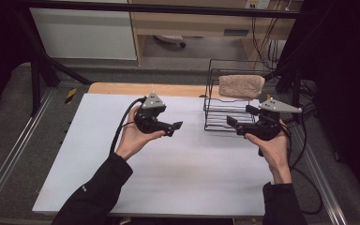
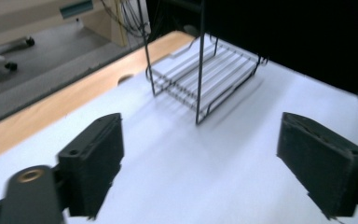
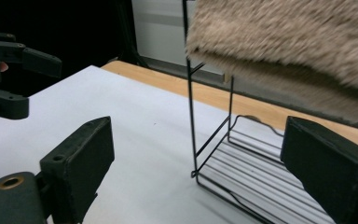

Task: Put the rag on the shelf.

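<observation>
A black wire rack stands at the back right of the white table top. A beige fluffy towel lies on its upper shelf, while the lower shelf is bare. My left gripper hovers over the middle of the table, left of the rack, open with nothing between its jaws. It points at the rack. My right gripper is held at the rack's front right corner, open and empty. From there the towel hangs just above its jaws, the rack post stands ahead, and the left gripper is at far left.
A strip of wooden table edge runs behind the white top. Black cables trail off the right side. Metal rails flank the table, and a desk and cabinet stand beyond it.
</observation>
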Action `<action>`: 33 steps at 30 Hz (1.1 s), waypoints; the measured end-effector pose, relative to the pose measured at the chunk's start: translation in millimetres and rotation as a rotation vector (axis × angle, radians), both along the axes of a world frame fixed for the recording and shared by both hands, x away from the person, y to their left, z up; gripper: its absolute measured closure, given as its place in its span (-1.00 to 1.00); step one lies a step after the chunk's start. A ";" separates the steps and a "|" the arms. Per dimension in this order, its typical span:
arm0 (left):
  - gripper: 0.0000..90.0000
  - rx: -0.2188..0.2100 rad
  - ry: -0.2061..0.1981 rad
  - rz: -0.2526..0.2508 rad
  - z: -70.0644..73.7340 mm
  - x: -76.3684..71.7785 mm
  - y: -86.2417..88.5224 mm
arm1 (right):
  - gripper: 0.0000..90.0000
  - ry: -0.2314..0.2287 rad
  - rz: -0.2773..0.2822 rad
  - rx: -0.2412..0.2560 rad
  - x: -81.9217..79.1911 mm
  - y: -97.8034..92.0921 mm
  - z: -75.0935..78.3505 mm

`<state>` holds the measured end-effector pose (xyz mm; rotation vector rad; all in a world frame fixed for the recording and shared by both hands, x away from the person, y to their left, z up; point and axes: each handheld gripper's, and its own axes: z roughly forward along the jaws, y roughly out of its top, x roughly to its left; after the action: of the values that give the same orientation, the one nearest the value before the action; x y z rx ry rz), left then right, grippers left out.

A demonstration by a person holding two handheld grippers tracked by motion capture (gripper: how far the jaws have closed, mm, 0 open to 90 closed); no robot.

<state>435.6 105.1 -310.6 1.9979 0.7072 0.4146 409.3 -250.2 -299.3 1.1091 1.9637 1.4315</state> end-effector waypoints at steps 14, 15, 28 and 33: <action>-0.78 0.011 0.067 0.096 -57.5 -38.1 80.1 | -0.96 0.085 0.029 -0.010 -9.7 15.2 -39.9; -0.78 0.012 0.071 0.103 -61.4 -40.6 86.3 | -0.97 0.092 0.032 -0.009 -10.5 15.6 -43.2; -0.78 -0.011 0.096 0.169 -102.0 -69.2 137.9 | -0.99 0.163 0.099 -0.040 -25.2 21.3 -92.7; -0.78 -0.001 0.105 0.155 -115.4 -77.5 147.2 | -0.99 0.204 0.125 -0.057 -32.9 18.3 -115.6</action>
<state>358.1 252.3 -425.9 1.9816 0.9321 0.4025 376.4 -231.9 -414.9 1.1646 2.2373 1.3605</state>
